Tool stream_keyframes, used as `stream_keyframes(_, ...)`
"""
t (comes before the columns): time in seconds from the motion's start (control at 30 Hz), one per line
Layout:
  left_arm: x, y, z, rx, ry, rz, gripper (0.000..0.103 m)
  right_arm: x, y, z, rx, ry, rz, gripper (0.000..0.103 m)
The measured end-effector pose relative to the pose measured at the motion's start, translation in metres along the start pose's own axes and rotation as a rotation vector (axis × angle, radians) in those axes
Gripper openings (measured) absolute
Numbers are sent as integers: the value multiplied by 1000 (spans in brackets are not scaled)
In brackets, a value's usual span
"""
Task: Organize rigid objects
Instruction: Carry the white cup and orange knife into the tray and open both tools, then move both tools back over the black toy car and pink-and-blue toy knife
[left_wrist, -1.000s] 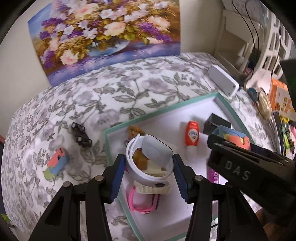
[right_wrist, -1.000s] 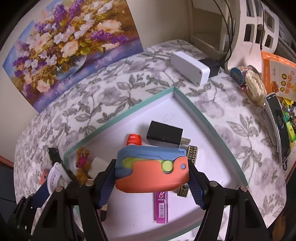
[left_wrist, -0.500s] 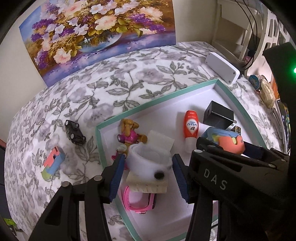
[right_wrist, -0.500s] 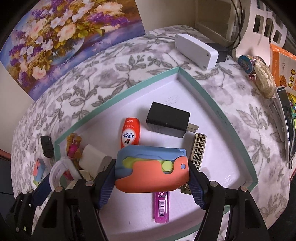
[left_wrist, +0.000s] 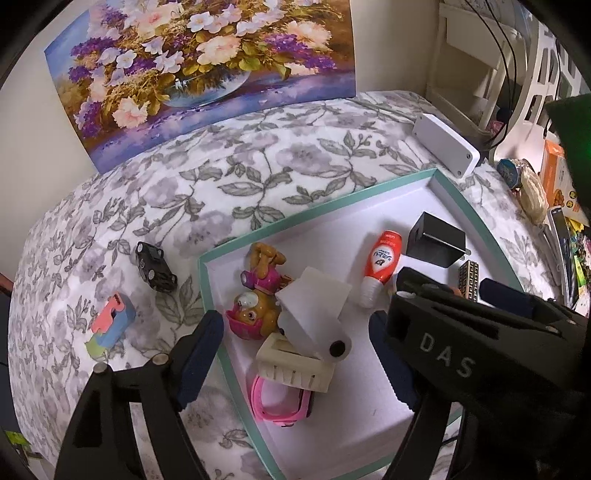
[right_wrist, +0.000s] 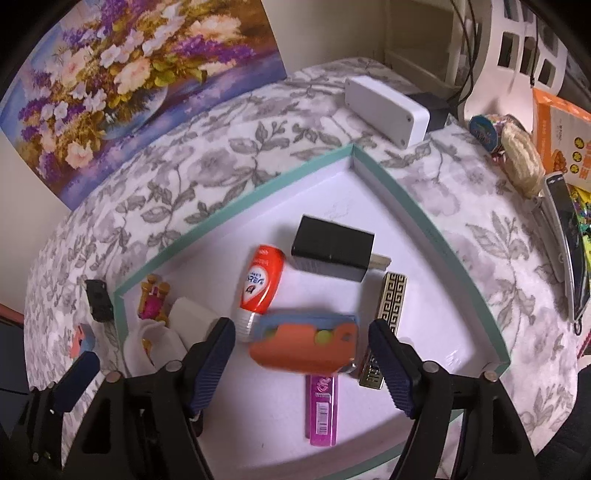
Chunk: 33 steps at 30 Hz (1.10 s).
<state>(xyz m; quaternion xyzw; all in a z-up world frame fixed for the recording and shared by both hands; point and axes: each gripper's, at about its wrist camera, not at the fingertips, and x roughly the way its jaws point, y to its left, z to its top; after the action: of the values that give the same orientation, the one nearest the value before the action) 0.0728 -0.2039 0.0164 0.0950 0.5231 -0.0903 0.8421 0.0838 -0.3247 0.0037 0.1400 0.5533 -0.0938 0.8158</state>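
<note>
Rigid odds and ends are being gathered into the wide, shallow white tray with a teal rim (right_wrist: 255, 199), which sits on the grey floral tablecloth (left_wrist: 258, 177) and now holds most of them. Both tools have just let go: the left gripper (left_wrist: 295, 354) has been spreading its blue-padded jaws, and the white plastic watch-like band (left_wrist: 314, 314) that sat between them a second ago now lies loose in the tray's near left corner, leaning on a cream ribbed block (left_wrist: 295, 365) beside the brown and pink toy dog (left_wrist: 258, 299), with clear gaps to either pad. The right gripper (right_wrist: 303, 354) has likewise been widening, and the orange, blue and green foam-like puzzle block (right_wrist: 306, 343) it carried a second ago has dropped free; it looks blurred, lying just in front of the red and white squeeze bottle (right_wrist: 260, 284) and over the top of the pink lead case (right_wrist: 321, 410), with neither pad touching it. So two more pieces count as delivered, I judge. Left outside on the cloth are the small black toy car (left_wrist: 153, 266) and a smaller orange and blue puzzle block (left_wrist: 110, 325), both well apart from the tray's left rim, so they look like the next pickups, probably for the left tool.
</note>
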Motion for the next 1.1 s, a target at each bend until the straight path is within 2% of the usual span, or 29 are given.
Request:
stream_keyframes(0.2,2,23,0,-87,19,3,84,-10,0,3,9,-43,-4,87)
stream_keyframes(0.23,2,28,0,-105,21,4,87,-10,-1,3,13,-48,-6,87)
stream_keyframes(0.53,-4,68,1,-262,8,-39,87,-16,-5,4,34,-74,-7,87)
stream_keyframes(0.77,-2,122,-6,-437,21,33,88,-12,5,1,-1,-56,-4,90)
stream_keyframes(1.0,9,171,-20,-603,62,47,88,-10,28,-4,-71,-44,5,92)
stream_keyframes(1.1,12,187,-27,-659,75,63,89,-9,43,-8,-110,-44,11,100)
